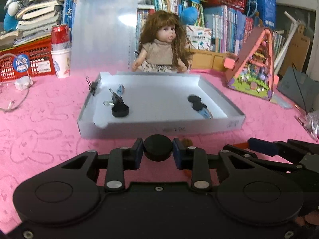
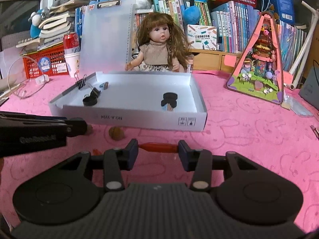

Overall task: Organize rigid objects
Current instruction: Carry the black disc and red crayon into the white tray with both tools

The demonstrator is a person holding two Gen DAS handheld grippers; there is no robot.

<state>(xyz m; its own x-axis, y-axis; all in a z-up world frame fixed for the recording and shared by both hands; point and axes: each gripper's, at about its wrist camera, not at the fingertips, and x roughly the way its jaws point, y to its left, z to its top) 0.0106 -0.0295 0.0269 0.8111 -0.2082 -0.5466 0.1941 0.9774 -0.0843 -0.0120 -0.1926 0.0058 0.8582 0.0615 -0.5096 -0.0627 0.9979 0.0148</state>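
Left gripper (image 1: 158, 151), seen along its own fingers: a black round cap (image 1: 158, 147), matte and thick like a short disc, sits squarely between the two blue-faced pads (image 1: 177, 155), which press on its sides and hold it just in front of the near wall of the white shallow box (image 1: 159, 129), above the pink cloth (image 1: 39, 131). Right gripper (image 2: 158, 149): a slim red-orange piece (image 2: 158, 148), glossy and rod-like, spans the gap crosswise, each end touching a pad, so the jaws pinch it lengthwise; it hangs near the pink cloth, short of the box front. A brown rounded object (image 2: 116, 133), too blurred to name, lies on the cloth between the right gripper and the box. Inside the box: a second black cap (image 1: 120, 110) with a black binder clip (image 1: 117, 100) leaning just behind it at the left; two stacked black discs (image 1: 196, 102) toward the right, touching a small blue-patterned item (image 1: 205, 113). Another binder clip (image 2: 81, 83) grips the box's left wall. Writing: small printed characters and two square handling symbols (image 2: 186, 121) on the box front, upside down and not legible; the left gripper's side carries raised lettering (image 2: 37, 139), too soft to read. Behind the box sit a long-haired doll (image 2: 159, 45), a translucent clipboard (image 2: 105, 37), a red drink can (image 2: 70, 41) and a pink triangular dollhouse (image 2: 259, 65).
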